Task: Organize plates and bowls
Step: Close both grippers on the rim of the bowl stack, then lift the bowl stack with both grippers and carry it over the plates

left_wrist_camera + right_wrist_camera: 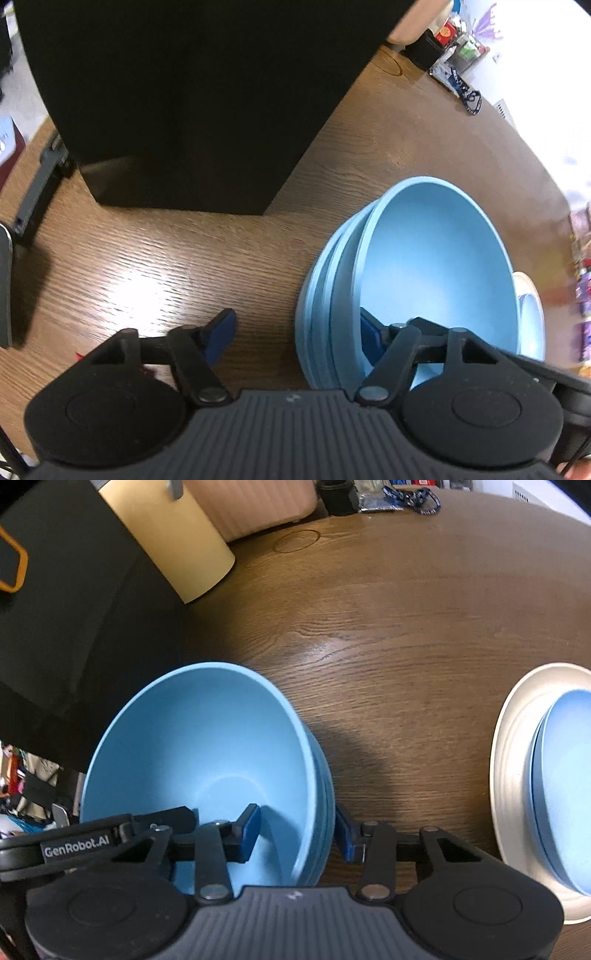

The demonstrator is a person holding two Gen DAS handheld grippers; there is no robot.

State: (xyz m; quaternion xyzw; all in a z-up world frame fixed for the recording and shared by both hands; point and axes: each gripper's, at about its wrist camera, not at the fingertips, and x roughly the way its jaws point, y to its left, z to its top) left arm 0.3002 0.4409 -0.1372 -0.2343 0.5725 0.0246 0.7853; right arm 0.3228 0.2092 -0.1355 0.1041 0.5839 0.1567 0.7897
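A stack of light blue bowls (436, 266) stands on the wooden table (147, 266); it also shows in the right wrist view (199, 746). My left gripper (299, 332) is open and straddles the stack's left rim, its right finger (369, 336) inside the top bowl. My right gripper (297, 834) is open and straddles the stack's right rim, its left finger (249, 830) inside the bowl. A white plate (513, 760) with light blue plates (569, 786) on it lies at the right.
A tall black box (192, 96) stands just behind the bowls. A cream cylinder (173, 539) and a pink ribbed container (255, 506) stand farther back. Clutter lines the table's far edge (458, 55). A grey clamp (37, 192) lies at the left.
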